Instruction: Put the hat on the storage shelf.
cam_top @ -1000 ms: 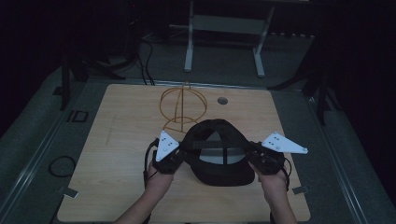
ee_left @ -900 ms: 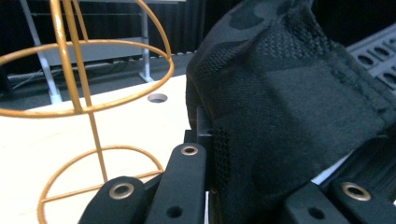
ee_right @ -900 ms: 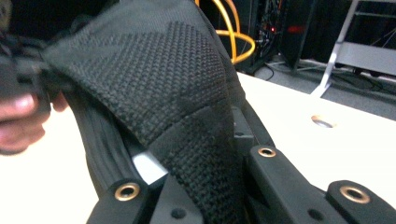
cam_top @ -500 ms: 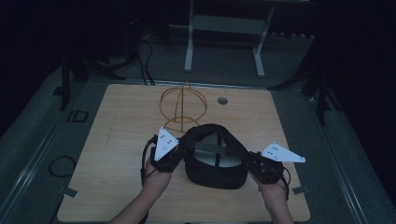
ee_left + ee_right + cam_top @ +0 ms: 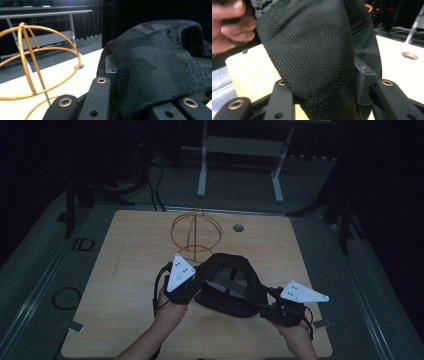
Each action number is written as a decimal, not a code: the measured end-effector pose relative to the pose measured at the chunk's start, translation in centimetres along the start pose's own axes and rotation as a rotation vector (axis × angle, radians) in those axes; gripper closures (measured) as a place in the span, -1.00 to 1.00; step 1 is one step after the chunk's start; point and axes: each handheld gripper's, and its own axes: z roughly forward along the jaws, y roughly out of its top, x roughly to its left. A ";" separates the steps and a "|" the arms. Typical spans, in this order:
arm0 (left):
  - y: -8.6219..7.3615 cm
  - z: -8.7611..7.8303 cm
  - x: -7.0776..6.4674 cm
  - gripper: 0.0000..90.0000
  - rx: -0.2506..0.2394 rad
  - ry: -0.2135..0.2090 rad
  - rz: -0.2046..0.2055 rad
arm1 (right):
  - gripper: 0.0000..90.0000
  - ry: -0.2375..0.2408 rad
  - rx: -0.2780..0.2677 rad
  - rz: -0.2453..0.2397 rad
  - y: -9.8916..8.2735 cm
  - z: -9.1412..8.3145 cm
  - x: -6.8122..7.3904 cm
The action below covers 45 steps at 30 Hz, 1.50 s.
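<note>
Black knit cap [image 5: 227, 282] held over the near-centre worktop [image 5: 130, 270], stretched between both claws. Left claw [image 5: 192, 282] and right claw [image 5: 267, 302] each closed on cap fabric at opposite edges. Gold wire stand [image 5: 196, 232] just behind the cap.

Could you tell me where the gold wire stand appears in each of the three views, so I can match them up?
High view: the gold wire stand stands upper centre on the table, just behind the black cap.
Left gripper view: it takes up the left side, beside the cap.
Right gripper view: perhaps a small gold glint at the top edge; uncertain.
Shared landmark: the round hole in the tabletop.
</note>
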 end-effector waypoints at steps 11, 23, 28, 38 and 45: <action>0.1 -1.0 -0.3 0.97 -0.014 -0.014 0.021 | -0.10 0.114 0.039 -0.011 -1.4 -1.9 -0.1; 0.1 -2.2 0.6 0.96 -0.061 -0.065 0.067 | -0.02 0.121 0.024 -0.044 -0.9 -4.7 -1.0; -0.3 -2.8 2.1 0.97 -0.059 -0.082 0.035 | -0.02 0.147 -0.009 -0.058 -0.2 -5.8 -1.1; -0.3 -4.8 3.3 0.96 -0.100 -0.262 0.078 | 0.06 0.132 -0.013 -0.138 0.9 -5.3 -1.0; 0.1 -5.1 2.9 0.96 -0.112 -0.407 0.086 | 0.06 0.191 -0.024 -0.205 2.8 -3.6 0.1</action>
